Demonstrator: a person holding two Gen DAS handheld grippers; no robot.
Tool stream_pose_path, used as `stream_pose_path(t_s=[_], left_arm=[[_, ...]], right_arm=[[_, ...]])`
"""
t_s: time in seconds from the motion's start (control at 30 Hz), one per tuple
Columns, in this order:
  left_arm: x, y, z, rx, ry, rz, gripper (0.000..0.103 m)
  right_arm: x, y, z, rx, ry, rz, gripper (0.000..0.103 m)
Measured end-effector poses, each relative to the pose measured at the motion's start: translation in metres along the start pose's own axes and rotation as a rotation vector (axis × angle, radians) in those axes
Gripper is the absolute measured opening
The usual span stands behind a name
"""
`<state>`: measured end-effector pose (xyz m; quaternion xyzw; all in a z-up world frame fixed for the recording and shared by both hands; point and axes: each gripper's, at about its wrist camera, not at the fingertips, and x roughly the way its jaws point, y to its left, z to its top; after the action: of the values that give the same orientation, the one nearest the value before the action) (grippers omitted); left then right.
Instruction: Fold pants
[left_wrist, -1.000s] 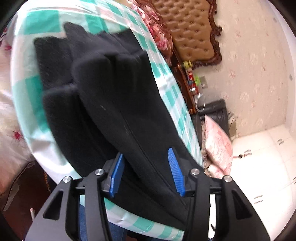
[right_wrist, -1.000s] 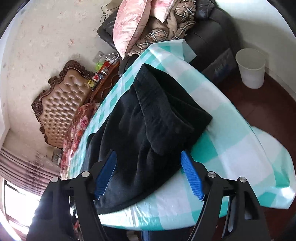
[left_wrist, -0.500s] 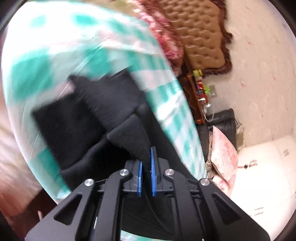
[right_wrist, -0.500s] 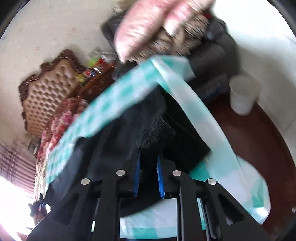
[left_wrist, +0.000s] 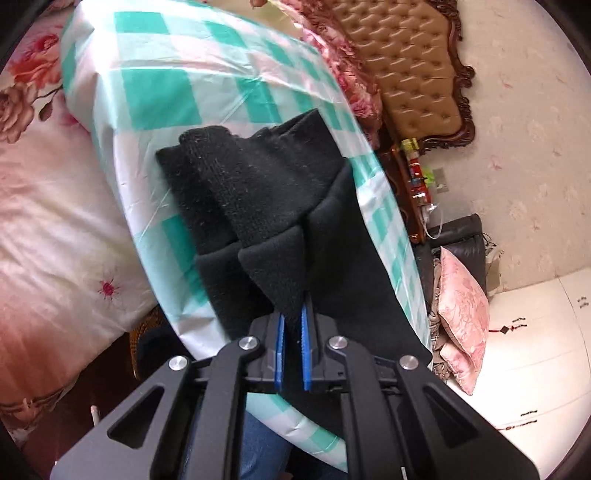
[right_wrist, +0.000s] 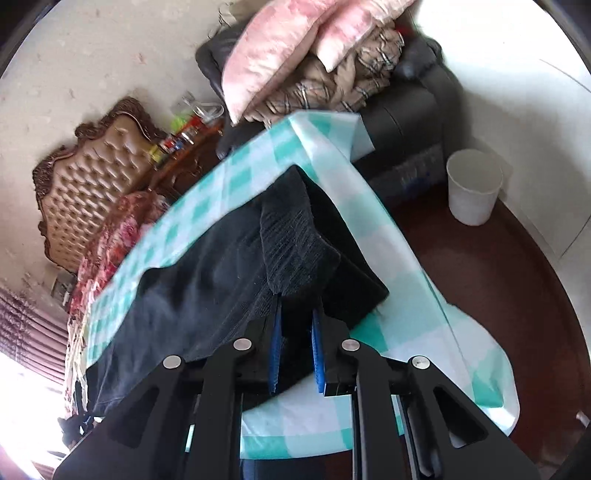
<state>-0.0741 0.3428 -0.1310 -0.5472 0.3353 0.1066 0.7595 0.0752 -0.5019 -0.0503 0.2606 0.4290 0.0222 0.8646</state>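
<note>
A: Where are the pants?

B: The black pants (left_wrist: 280, 206) fill the middle of the left wrist frame, lying on a table under a teal-and-white checked cloth (left_wrist: 159, 88). One end is doubled back over the rest, so several layers stack up toward the centre. In the right wrist view the same pants (right_wrist: 236, 266) run from lower left up to the centre, with a ribbed band on top.

A: And the grippers?

B: The left gripper (left_wrist: 291, 325) sits at the bottom centre of its frame. Its blue pads are drawn almost together, pinching a pointed fold of the black fabric between them. The right gripper (right_wrist: 295, 332) is at the bottom centre of its own frame, jaws narrow, with a bunch of the ribbed fabric caught between the blue pads.

A: Is the fabric flat where it is held?

B: No, at each gripper it rises off the cloth in a peak toward the pads.

A: What lies around the table?

B: In the left wrist view, floral bedding (left_wrist: 40, 192) fills the left side, a tufted tan headboard (left_wrist: 413, 62) is at upper right, and a pink cushion (left_wrist: 461, 314) is at right. In the right wrist view, pink cushions (right_wrist: 280, 48) top a dark sofa (right_wrist: 410, 110) at upper centre, and a white bin (right_wrist: 474, 186) stands on the dark floor at right.
</note>
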Motion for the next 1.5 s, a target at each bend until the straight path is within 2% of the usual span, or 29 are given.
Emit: stream_pose_path(t_s=[0.1, 0.17, 0.2, 0.23, 0.27, 0.33, 0.37, 0.4, 0.47, 0.53, 0.63, 0.7, 0.8, 0.87, 0.93, 0.97, 1.0, 1.03, 1.07, 1.13, 1.2, 1.27, 1.37, 1.4, 1.47, 1.5], left_arm=[[0.009, 0.017, -0.003, -0.03, 0.027, 0.024, 0.007], [0.007, 0.014, -0.006, -0.006, 0.008, 0.018, 0.011], [0.006, 0.012, -0.005, -0.009, 0.004, 0.002, 0.019], [0.005, 0.013, -0.003, -0.012, 0.003, -0.004, 0.036], [0.003, 0.013, 0.0, -0.011, -0.01, -0.006, 0.04], [0.006, 0.01, 0.006, -0.002, -0.015, 0.0, 0.033], [0.008, 0.01, 0.008, -0.005, -0.008, 0.008, 0.024], [0.007, 0.006, 0.009, 0.008, -0.014, 0.02, 0.007], [-0.008, -0.011, 0.003, 0.072, -0.064, 0.034, 0.007], [-0.017, -0.017, -0.003, 0.088, -0.087, 0.046, 0.007], [-0.003, -0.003, -0.001, 0.056, -0.046, 0.076, 0.007], [0.002, 0.011, 0.0, -0.002, -0.025, 0.061, 0.015], [-0.012, 0.005, -0.001, 0.059, -0.083, 0.071, 0.032], [-0.019, 0.009, 0.007, 0.046, -0.107, 0.082, 0.033], [-0.03, 0.019, 0.015, 0.008, -0.162, 0.073, 0.034], [-0.037, 0.024, 0.016, 0.004, -0.204, 0.122, 0.034], [-0.039, 0.028, 0.016, 0.006, -0.214, 0.127, 0.039], [-0.04, 0.03, 0.014, 0.008, -0.21, 0.113, 0.042], [-0.041, 0.031, 0.011, 0.015, -0.205, 0.105, 0.044], [-0.044, 0.022, 0.005, 0.076, -0.229, 0.116, 0.052], [-0.05, 0.004, -0.001, 0.183, -0.288, 0.142, 0.058], [-0.052, -0.024, -0.014, 0.358, -0.353, 0.163, 0.063], [-0.034, -0.058, -0.029, 0.557, -0.314, 0.183, 0.065], [-0.021, -0.068, -0.033, 0.613, -0.28, 0.183, 0.063], [-0.004, -0.079, -0.038, 0.68, -0.226, 0.17, 0.054], [0.003, -0.082, -0.042, 0.7, -0.212, 0.17, 0.042]], right_arm=[[0.02, -0.011, -0.011, -0.005, 0.047, -0.069, 0.014], [0.037, -0.017, -0.022, -0.033, 0.073, -0.129, 0.015], [0.037, -0.016, -0.026, -0.044, 0.062, -0.127, 0.015], [0.035, -0.015, -0.027, -0.047, 0.057, -0.128, 0.015], [0.033, -0.014, -0.026, -0.044, 0.054, -0.132, 0.016], [0.035, -0.014, -0.025, -0.046, 0.058, -0.139, 0.017], [0.036, -0.014, -0.025, -0.051, 0.058, -0.145, 0.017], [0.036, -0.012, -0.026, -0.059, 0.056, -0.155, 0.017], [0.037, -0.01, -0.027, -0.074, 0.054, -0.177, 0.018], [0.037, -0.007, -0.031, -0.094, 0.049, -0.2, 0.018], [0.039, -0.007, -0.035, -0.106, 0.037, -0.213, 0.018], [0.041, -0.008, -0.033, -0.102, 0.041, -0.216, 0.018], [0.04, -0.002, -0.035, -0.133, 0.042, -0.244, 0.018], [0.042, -0.002, -0.035, -0.124, 0.042, -0.247, 0.019], [0.041, -0.002, -0.036, -0.123, 0.038, -0.261, 0.028], [0.041, -0.003, -0.037, -0.129, 0.03, -0.288, 0.035], [0.04, -0.003, -0.038, -0.133, 0.025, -0.313, 0.047], [0.038, -0.005, -0.039, -0.131, 0.022, -0.322, 0.053], [0.034, -0.007, -0.04, -0.115, 0.021, -0.315, 0.054], [0.023, -0.01, -0.041, -0.082, 0.008, -0.289, 0.058], [0.012, -0.007, -0.04, -0.084, -0.025, -0.333, 0.061], [0.003, 0.003, -0.039, -0.117, -0.07, -0.386, 0.062], [-0.002, 0.029, -0.033, -0.222, -0.152, -0.386, 0.066], [-0.002, 0.037, -0.032, -0.257, -0.176, -0.38, 0.068], [0.006, 0.059, -0.032, -0.357, -0.217, -0.338, 0.07], [0.012, 0.067, -0.035, -0.396, -0.22, -0.328, 0.071]])
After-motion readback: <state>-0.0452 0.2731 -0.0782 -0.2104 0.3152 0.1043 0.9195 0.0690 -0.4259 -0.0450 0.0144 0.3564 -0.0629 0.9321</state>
